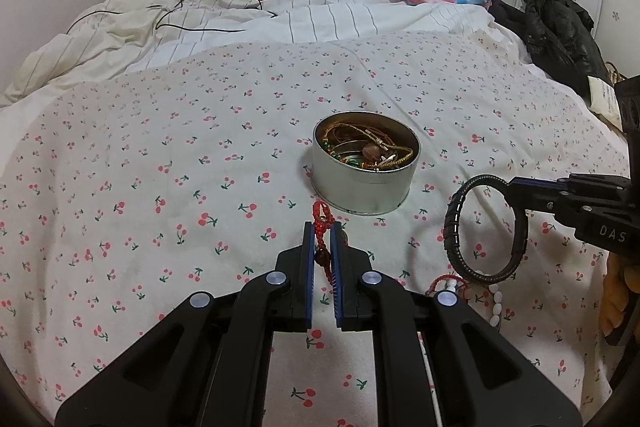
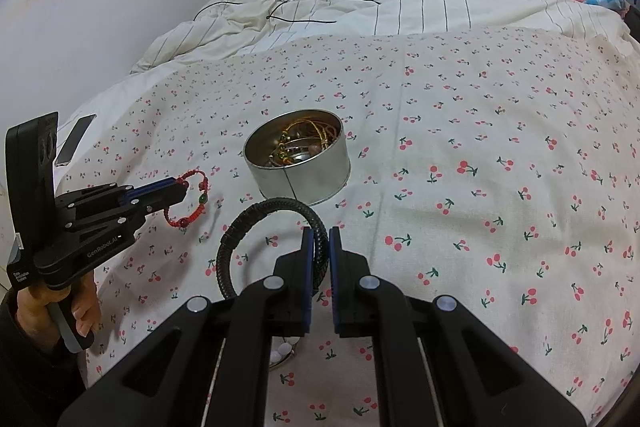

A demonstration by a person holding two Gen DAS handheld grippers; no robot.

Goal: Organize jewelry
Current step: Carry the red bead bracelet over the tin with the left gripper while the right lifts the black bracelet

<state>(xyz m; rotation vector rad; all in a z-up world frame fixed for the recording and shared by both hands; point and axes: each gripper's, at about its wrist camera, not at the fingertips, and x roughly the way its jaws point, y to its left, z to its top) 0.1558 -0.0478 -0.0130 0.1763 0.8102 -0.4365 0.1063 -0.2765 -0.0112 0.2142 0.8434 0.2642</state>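
Note:
A round silver tin (image 1: 362, 183) holding several cord and bead bracelets stands on the cherry-print bedsheet; it also shows in the right wrist view (image 2: 298, 163). My left gripper (image 1: 323, 227) is shut on a red braided bracelet (image 1: 321, 217), held above the sheet just in front of the tin; the bracelet also shows in the right wrist view (image 2: 188, 203). My right gripper (image 2: 319, 233) is shut on a black braided leather bracelet (image 2: 256, 227), to the right of the tin; the bracelet also shows in the left wrist view (image 1: 456, 227).
A white bead bracelet (image 1: 494, 301) and a red cord (image 1: 444, 281) lie on the sheet near the front. A rumpled striped duvet (image 1: 240, 23) with a black cable fills the back. A black jacket (image 1: 556, 23) lies at the right. A phone (image 2: 76, 139) lies at the bed's left edge.

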